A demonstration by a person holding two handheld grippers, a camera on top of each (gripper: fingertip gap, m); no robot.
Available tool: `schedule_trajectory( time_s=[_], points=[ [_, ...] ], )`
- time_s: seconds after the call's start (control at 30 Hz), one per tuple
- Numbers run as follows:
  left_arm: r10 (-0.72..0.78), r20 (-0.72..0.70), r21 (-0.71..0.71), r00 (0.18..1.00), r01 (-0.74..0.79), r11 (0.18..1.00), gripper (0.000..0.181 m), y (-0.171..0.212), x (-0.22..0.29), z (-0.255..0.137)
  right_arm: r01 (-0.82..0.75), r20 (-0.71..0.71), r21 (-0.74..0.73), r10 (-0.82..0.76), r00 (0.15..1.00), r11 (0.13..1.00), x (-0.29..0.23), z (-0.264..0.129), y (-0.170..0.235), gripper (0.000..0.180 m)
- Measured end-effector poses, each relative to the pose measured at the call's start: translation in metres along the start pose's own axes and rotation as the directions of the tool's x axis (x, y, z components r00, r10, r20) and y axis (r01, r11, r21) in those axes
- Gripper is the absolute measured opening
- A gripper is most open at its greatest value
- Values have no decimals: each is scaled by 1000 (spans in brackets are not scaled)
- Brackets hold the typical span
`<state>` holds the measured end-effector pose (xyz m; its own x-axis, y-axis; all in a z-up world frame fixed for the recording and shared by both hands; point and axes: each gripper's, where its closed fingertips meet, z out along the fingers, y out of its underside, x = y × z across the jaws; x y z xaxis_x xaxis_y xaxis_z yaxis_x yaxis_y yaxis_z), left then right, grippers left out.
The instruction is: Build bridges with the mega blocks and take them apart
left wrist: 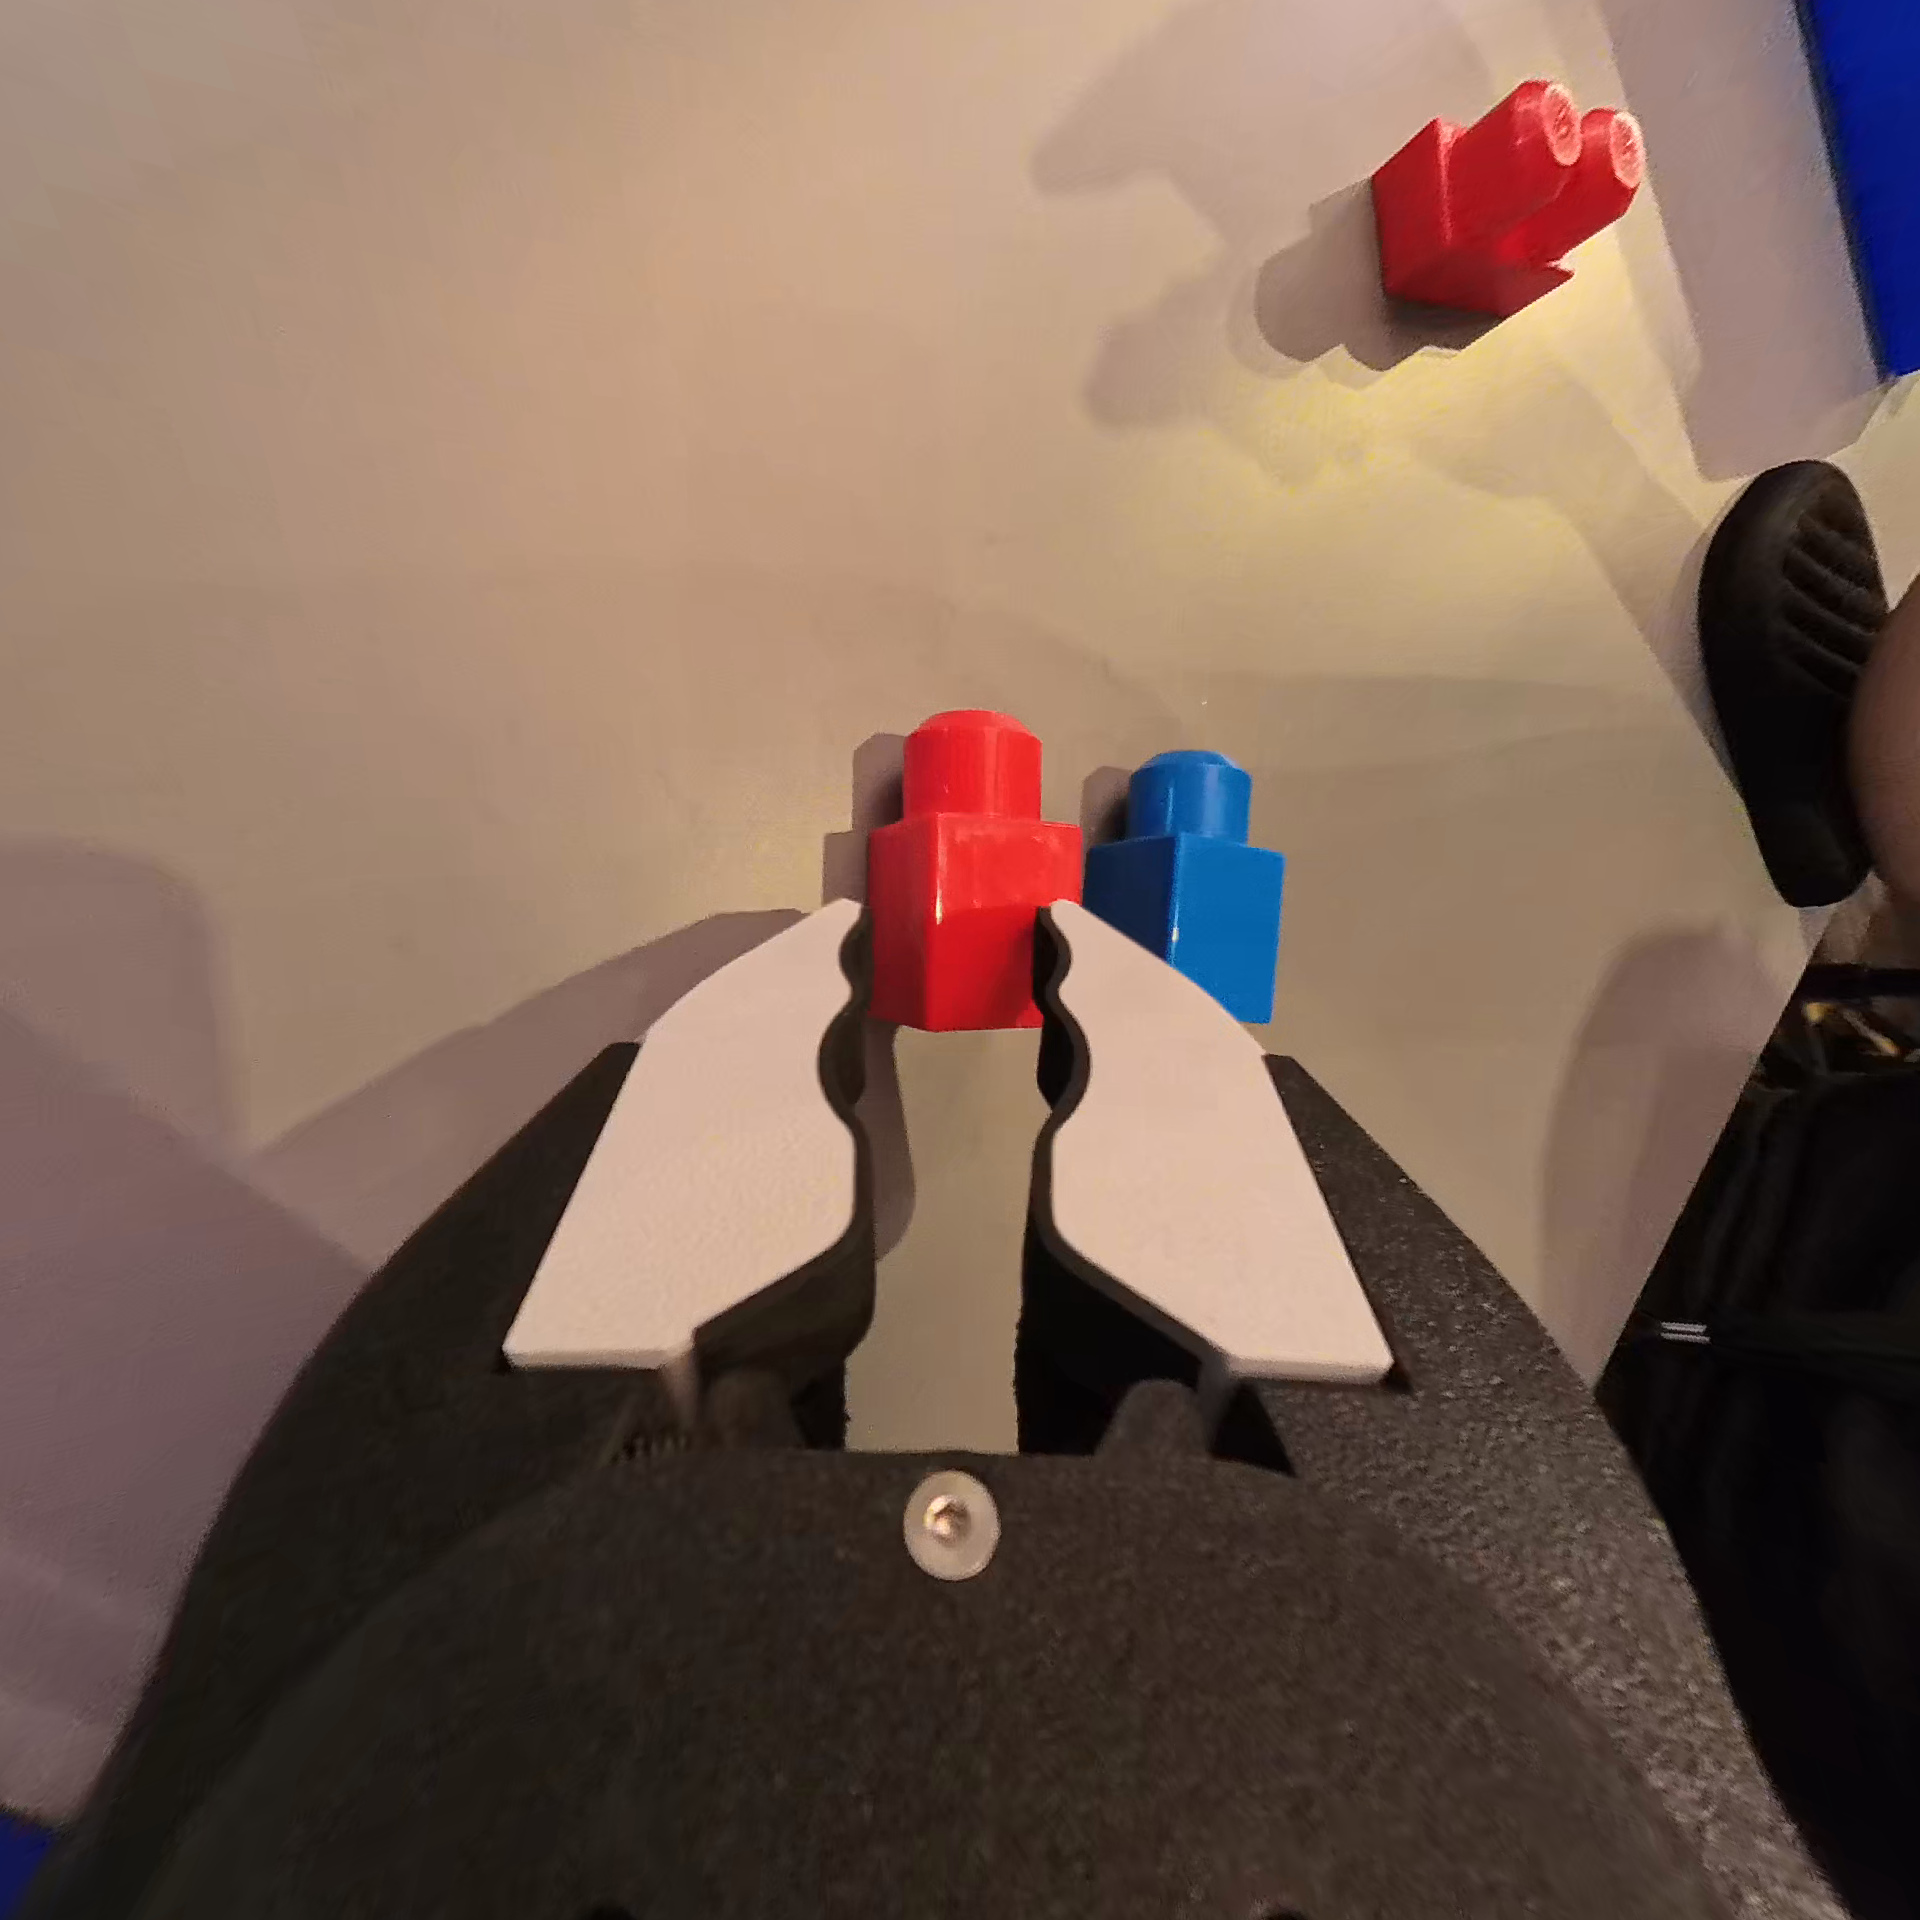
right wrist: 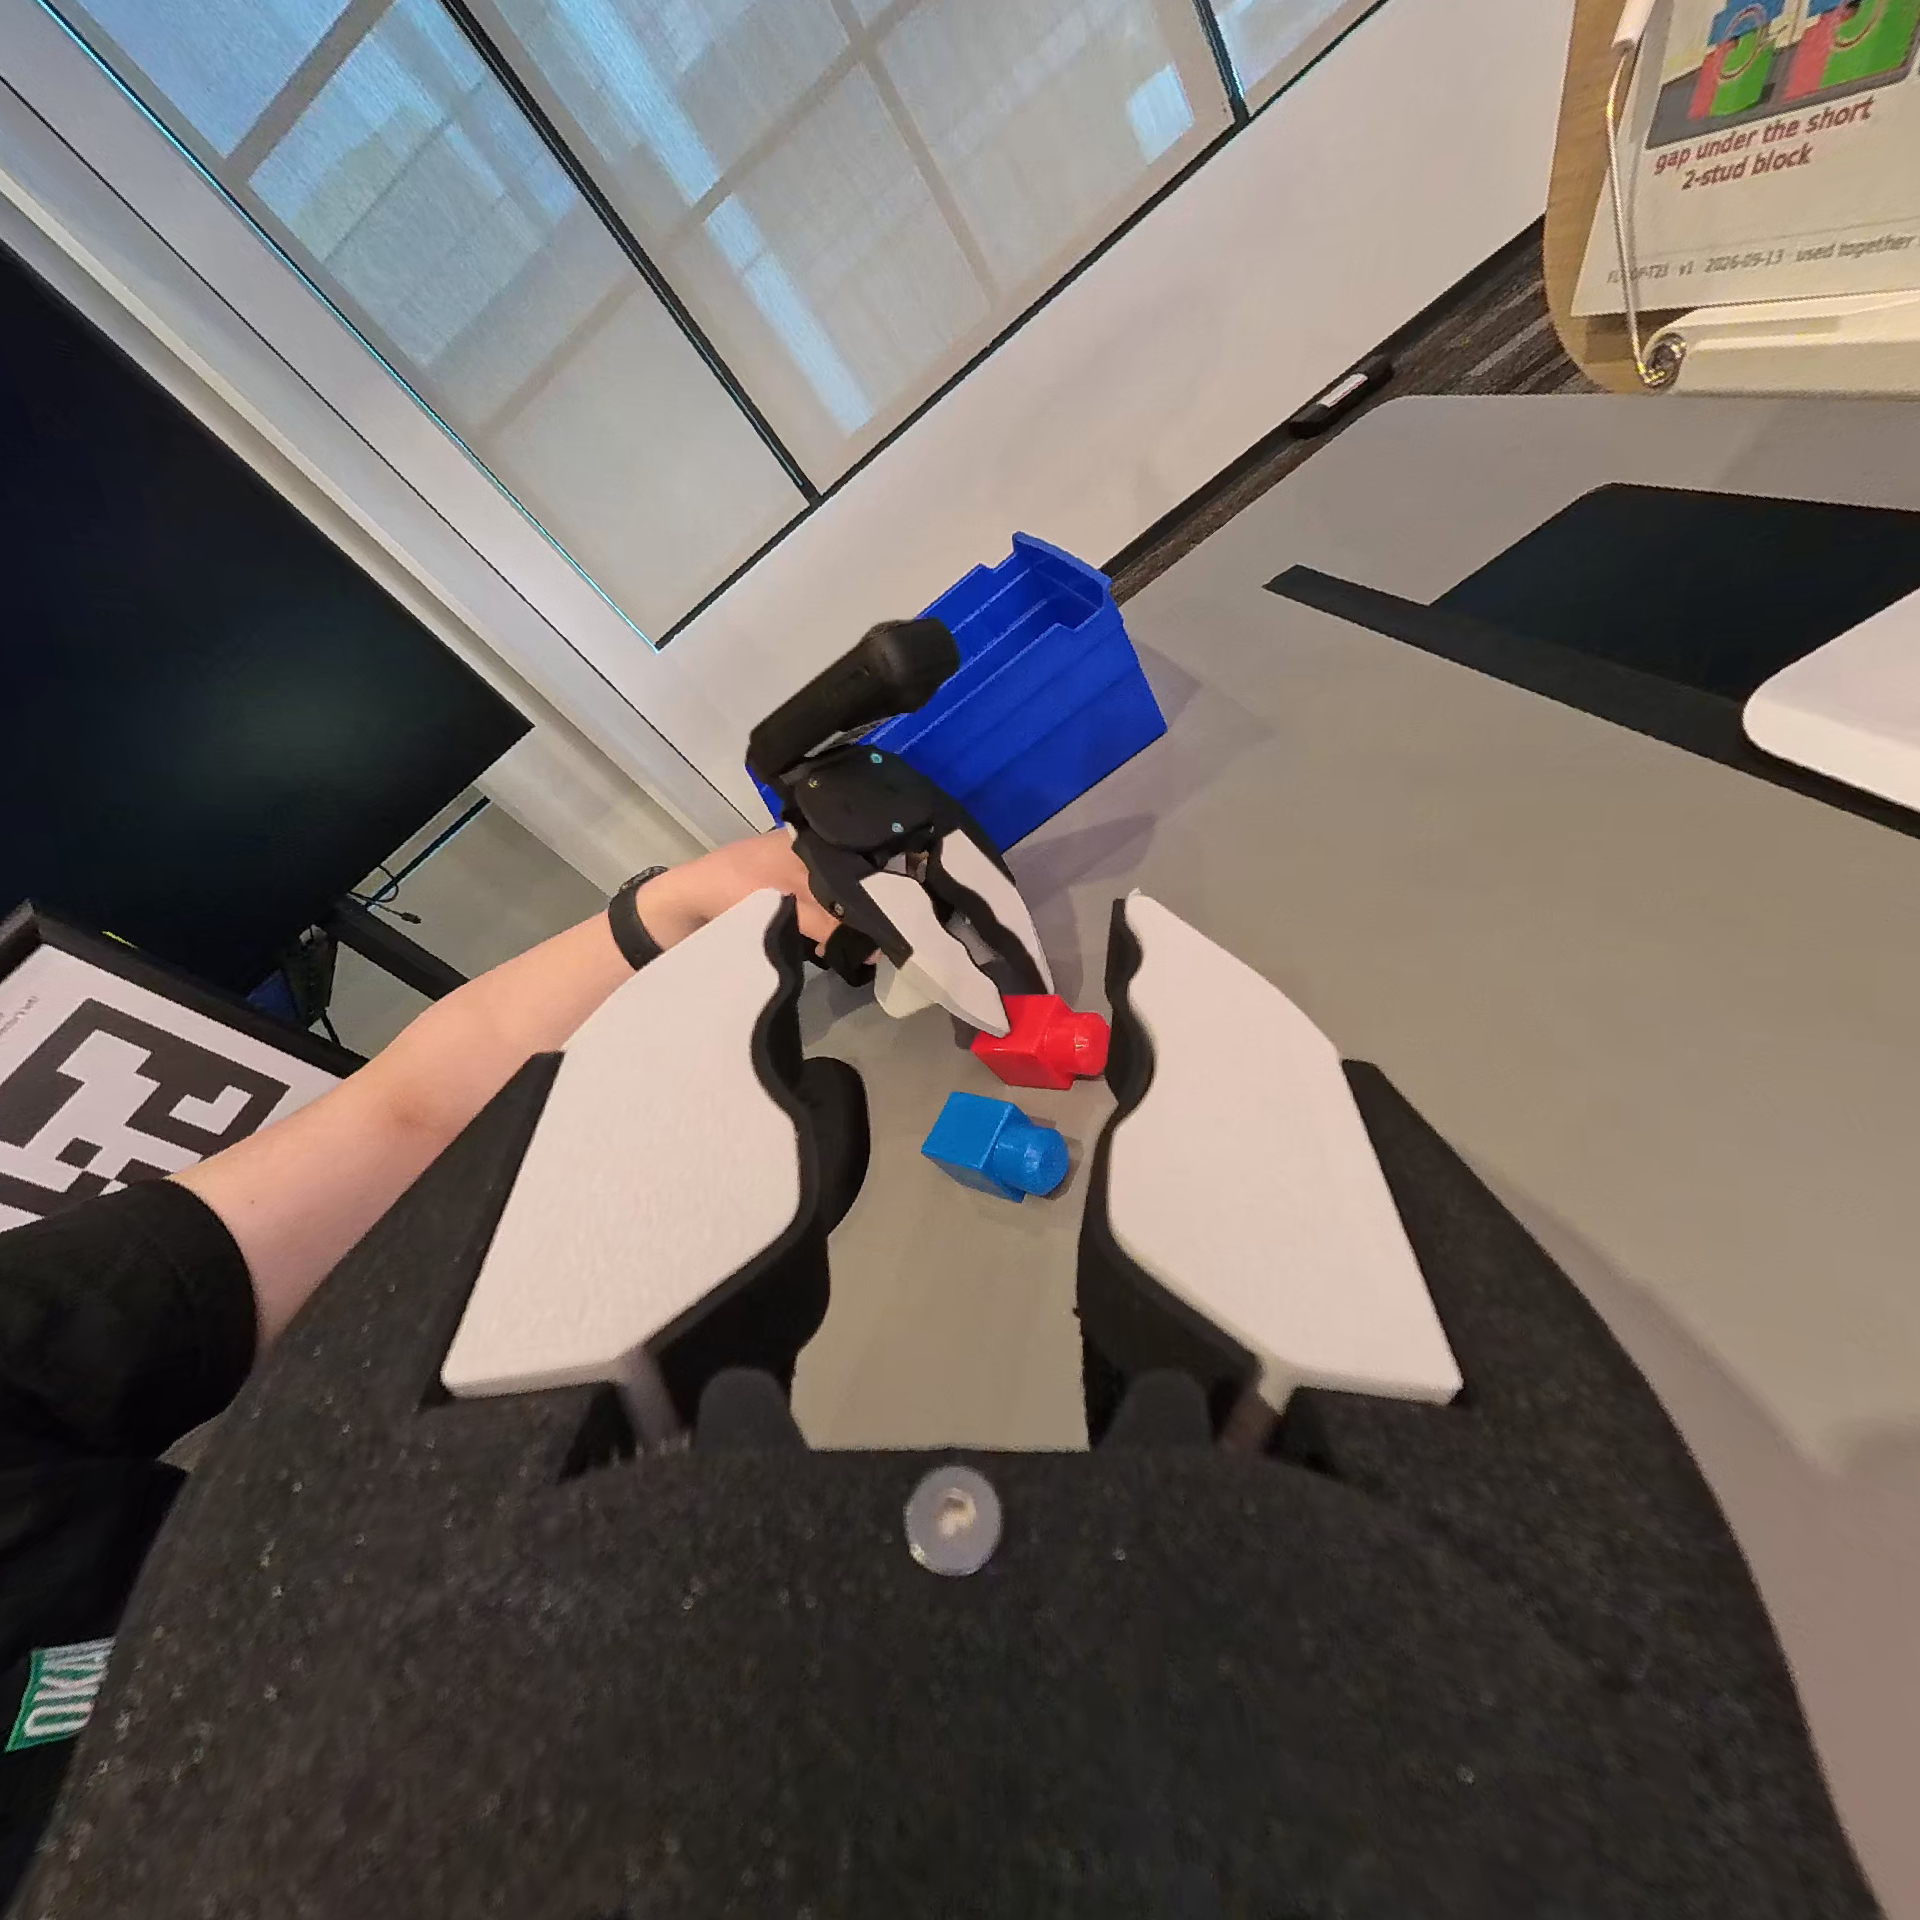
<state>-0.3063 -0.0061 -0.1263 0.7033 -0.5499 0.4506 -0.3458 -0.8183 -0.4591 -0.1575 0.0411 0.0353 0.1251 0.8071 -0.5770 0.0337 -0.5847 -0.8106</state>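
Left gripper (left wrist: pixel 951 920) jaws clamping red block (left wrist: pixel 971 914); two-stud red block (left wrist: pixel 1496 203) only leftward; right gripper (right wrist: pixel 951 971) jaws wide, empty.

red single-stud block (left wrist: pixel 961 914) showing glossy, blue single-stud block (left wrist: pixel 1195 914) beside it, red two-stud block (left wrist: pixel 1496 197) sitting matte, gripper fingers (left wrist: pixel 727 1143) showing pale grey over speckled black body, table (right wrist: pixel 1455 935) reading grey, bin (right wrist: pixel 1029 696) showing bright blue

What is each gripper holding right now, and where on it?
The left gripper is shut on the red one-stud block, pinching the square base from both sides, below the stud. The right gripper is open and holds nothing.
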Motion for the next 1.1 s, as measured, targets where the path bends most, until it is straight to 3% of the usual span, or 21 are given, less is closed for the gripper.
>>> schedule_trajectory(
  time_s=[1.1],
  points=[
    [6, -80, -4, 997, -6, 1000, 24, 2, 17, 8, -5, 1, 5, 5, 1000, 1000, 0, -1, -1, 56]
  ],
)
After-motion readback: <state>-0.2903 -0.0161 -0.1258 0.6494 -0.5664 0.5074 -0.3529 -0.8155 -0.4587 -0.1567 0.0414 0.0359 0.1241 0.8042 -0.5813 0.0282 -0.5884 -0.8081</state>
